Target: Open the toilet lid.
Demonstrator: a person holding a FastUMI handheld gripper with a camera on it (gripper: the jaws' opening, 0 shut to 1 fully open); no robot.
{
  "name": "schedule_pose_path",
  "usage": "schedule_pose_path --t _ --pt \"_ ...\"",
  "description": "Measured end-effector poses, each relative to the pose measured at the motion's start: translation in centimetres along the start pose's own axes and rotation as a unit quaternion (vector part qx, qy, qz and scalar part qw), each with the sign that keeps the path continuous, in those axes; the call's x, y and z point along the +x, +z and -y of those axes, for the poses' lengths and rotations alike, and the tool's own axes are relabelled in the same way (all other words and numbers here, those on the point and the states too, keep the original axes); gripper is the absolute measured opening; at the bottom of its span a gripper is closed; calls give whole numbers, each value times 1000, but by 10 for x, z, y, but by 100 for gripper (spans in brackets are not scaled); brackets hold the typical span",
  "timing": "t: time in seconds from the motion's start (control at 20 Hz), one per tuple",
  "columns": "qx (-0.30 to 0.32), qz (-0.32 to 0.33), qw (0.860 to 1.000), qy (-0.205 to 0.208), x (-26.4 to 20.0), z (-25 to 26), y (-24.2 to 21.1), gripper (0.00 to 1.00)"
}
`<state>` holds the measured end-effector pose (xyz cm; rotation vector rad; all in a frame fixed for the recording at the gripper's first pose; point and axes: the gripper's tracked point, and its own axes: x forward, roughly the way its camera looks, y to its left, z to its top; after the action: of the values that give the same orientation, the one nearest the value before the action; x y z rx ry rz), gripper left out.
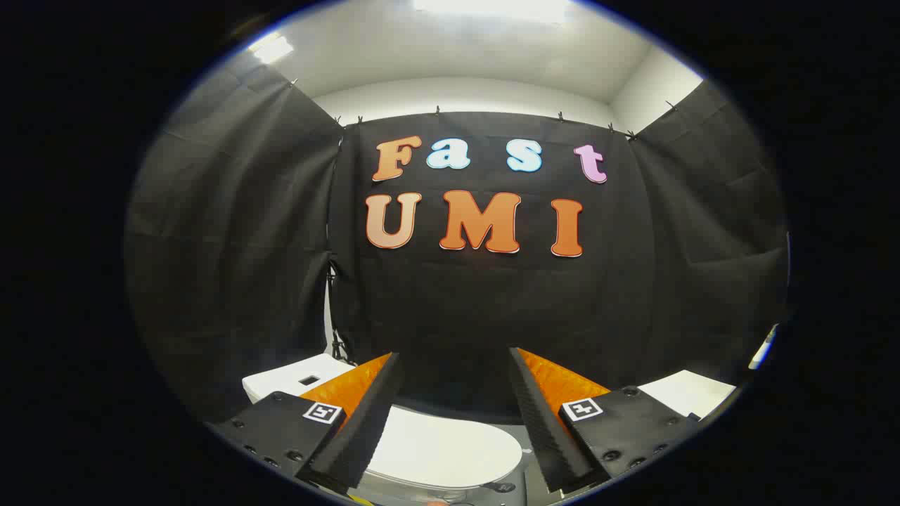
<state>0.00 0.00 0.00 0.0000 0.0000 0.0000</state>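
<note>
A white toilet sits low below me, its lid (443, 450) lying flat and closed. The lid shows between and under my two fingers. Its white tank (295, 378) lies to the left, partly behind the left finger (365, 414). My gripper (455, 362) hovers above the lid, open, with a wide gap and nothing between the fingers. The fingertips point at the black cloth wall beyond the toilet, well above the lid.
Black cloth walls (492, 302) close the booth at the back and on both sides. A white surface (685, 393) shows at the right behind the right finger. A narrow gap in the cloth (329, 309) stands at the back left corner.
</note>
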Motion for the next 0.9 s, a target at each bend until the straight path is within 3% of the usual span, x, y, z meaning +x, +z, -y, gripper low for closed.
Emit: schedule_pose_path --t 0.9 --pt "6 6 1000 5 2 0 -3 98"
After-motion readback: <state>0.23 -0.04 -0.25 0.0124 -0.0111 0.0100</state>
